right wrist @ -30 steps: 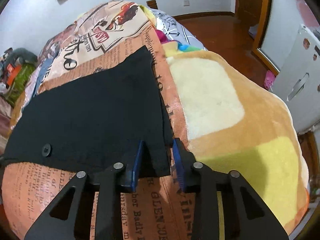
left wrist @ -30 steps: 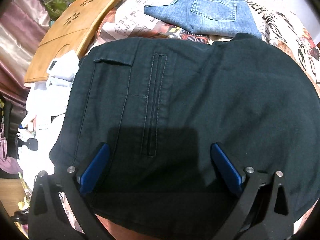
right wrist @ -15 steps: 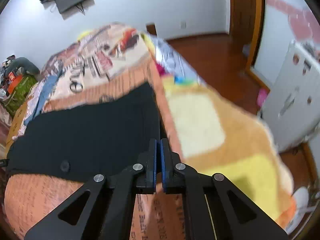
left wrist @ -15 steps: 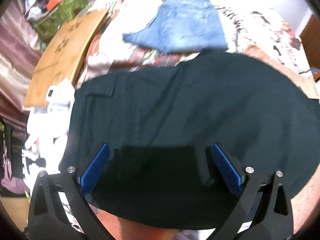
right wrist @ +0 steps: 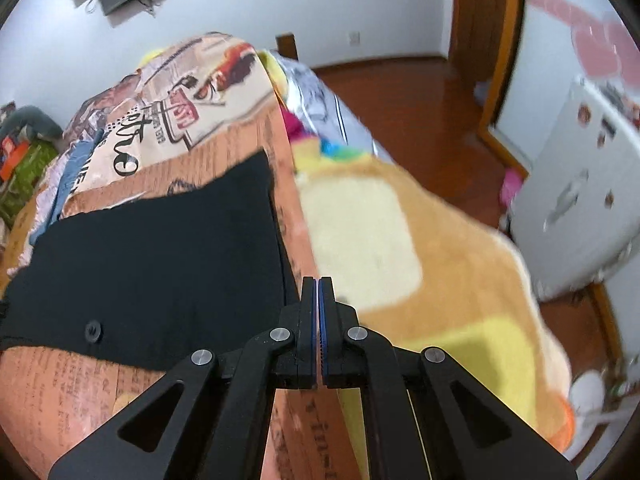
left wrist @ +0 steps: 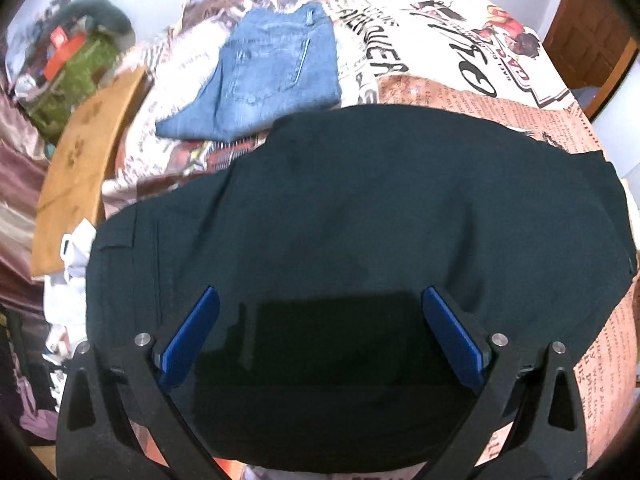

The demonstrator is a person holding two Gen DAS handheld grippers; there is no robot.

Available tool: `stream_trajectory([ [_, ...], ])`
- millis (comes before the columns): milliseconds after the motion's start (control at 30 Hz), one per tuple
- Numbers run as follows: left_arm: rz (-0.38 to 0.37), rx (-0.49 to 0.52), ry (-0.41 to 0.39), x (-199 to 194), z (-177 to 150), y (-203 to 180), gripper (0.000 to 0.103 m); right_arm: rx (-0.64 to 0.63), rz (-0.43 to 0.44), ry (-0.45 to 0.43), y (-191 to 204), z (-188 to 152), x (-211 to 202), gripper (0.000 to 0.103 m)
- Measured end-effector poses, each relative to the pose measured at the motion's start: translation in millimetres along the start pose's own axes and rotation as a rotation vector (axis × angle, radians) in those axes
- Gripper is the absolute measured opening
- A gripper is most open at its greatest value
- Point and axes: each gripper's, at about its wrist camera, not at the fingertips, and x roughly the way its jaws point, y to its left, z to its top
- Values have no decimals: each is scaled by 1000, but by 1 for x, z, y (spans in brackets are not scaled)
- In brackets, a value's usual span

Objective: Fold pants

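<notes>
Folded black pants (left wrist: 360,220) lie flat on the printed bedspread (left wrist: 460,92). My left gripper (left wrist: 320,320) is open, its blue pads wide apart above the near edge of the pants, holding nothing. In the right wrist view the same pants (right wrist: 160,264) lie to the left, with a black button (right wrist: 93,330) near their front edge. My right gripper (right wrist: 319,300) is shut with its pads pressed together just right of the pants' corner; no cloth shows between them.
Folded blue jeans (left wrist: 264,76) lie beyond the black pants. A wooden board (left wrist: 80,168) and white cloth (left wrist: 68,280) sit at the left. A yellow and tan blanket (right wrist: 420,260) covers the bed's right side, with wood floor (right wrist: 400,96) and a white cabinet (right wrist: 580,200) beyond.
My right gripper closed from open at the pants' corner and lifted away to the right without cloth. My left gripper rose and pulled back, staying open.
</notes>
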Motion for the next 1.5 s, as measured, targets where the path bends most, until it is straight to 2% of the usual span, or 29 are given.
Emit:
stream_trajectory([
  [100, -36, 18, 4, -3, 4, -8, 103, 44, 69, 19, -2, -6, -7, 6],
  [133, -47, 24, 4, -3, 6, -12, 103, 43, 85, 29, 0, -9, -8, 12],
  [167, -55, 35, 4, -4, 8, -17, 103, 39, 94, 35, 4, -12, -8, 28],
  [200, -52, 45, 1, -4, 10, -23, 103, 41, 105, 36, 7, -16, -9, 39],
  [233, -50, 55, -2, -4, 11, -28, 103, 45, 114, 31, 11, -20, -10, 58],
  [267, -51, 65, -4, -4, 13, -33, 103, 55, 134, 26, 14, -24, -11, 63],
  [400, -91, 92, 3, -3, 17, -51, 103, 130, 253, 96, 19, -38, 0, 63],
  [533, -105, 134, 3, -2, 19, -68, 103, 175, 279, 136, 20, -41, 14, 63],
  [667, -105, 150, 2, 1, 23, -80, 103, 184, 288, 97, 20, -33, 22, 62],
  [800, -141, 130, 21, 6, 29, -84, 103, 186, 273, 46, 15, -22, 30, 60],
  [867, -183, 121, 48, 10, 31, -86, 103, 197, 266, 32, 13, -15, 36, 56],
  [900, -184, 118, 47, 11, 32, -89, 103, 195, 265, 28, 10, -13, 35, 54],
  [933, -178, 122, 40, 11, 34, -91, 103, 194, 250, 26, 10, -10, 37, 49],
  [1000, -170, 148, 30, 11, 36, -100, 103, 188, 227, 22, 7, -5, 40, 35],
  [1067, -177, 165, 27, 10, 38, -108, 103, 189, 204, 18, 2, -2, 42, 14],
  [1233, -187, 199, 10, 3, 42, -121, 103, 169, 219, -51, 1, 8, 30, 9],
  [1367, -196, 189, -31, -13, 45, -119, 103, 113, 215, -115, 13, 20, 9, 8],
  [1500, -182, 182, -87, -34, 44, -111, 103, 87, 247, -170, 29, 34, -12, 8],
])
